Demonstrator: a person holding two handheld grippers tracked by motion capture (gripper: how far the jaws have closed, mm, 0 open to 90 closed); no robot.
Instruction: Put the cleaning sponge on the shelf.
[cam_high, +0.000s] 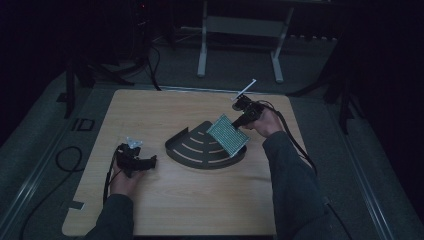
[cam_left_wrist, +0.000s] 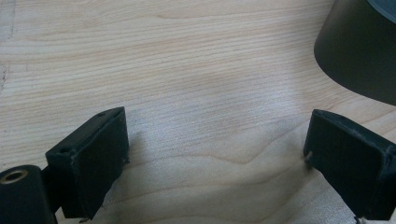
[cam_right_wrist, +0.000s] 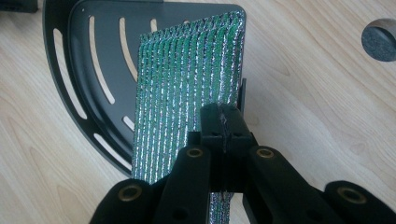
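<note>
A green and silver ribbed scouring pad (cam_high: 228, 135) (cam_right_wrist: 184, 88) hangs tilted over the right part of a black quarter-round slotted tray (cam_high: 195, 152) (cam_right_wrist: 77, 74). My right gripper (cam_high: 240, 121) (cam_right_wrist: 223, 126) is shut on the pad's near edge, its jaws pressed together on it. My left gripper (cam_high: 145, 162) (cam_left_wrist: 215, 154) rests low over bare wood left of the tray, open, with nothing between its black pads (cam_left_wrist: 93, 154). The tray's dark curved wall (cam_left_wrist: 359, 51) shows at the upper right of the left gripper view.
The wooden table (cam_high: 190, 200) has a round hole (cam_right_wrist: 379, 39) near the tray's corner. Past the table's far edge stand a white frame's legs (cam_high: 202, 55) on dark floor, and cables (cam_high: 65, 160) lie at the left.
</note>
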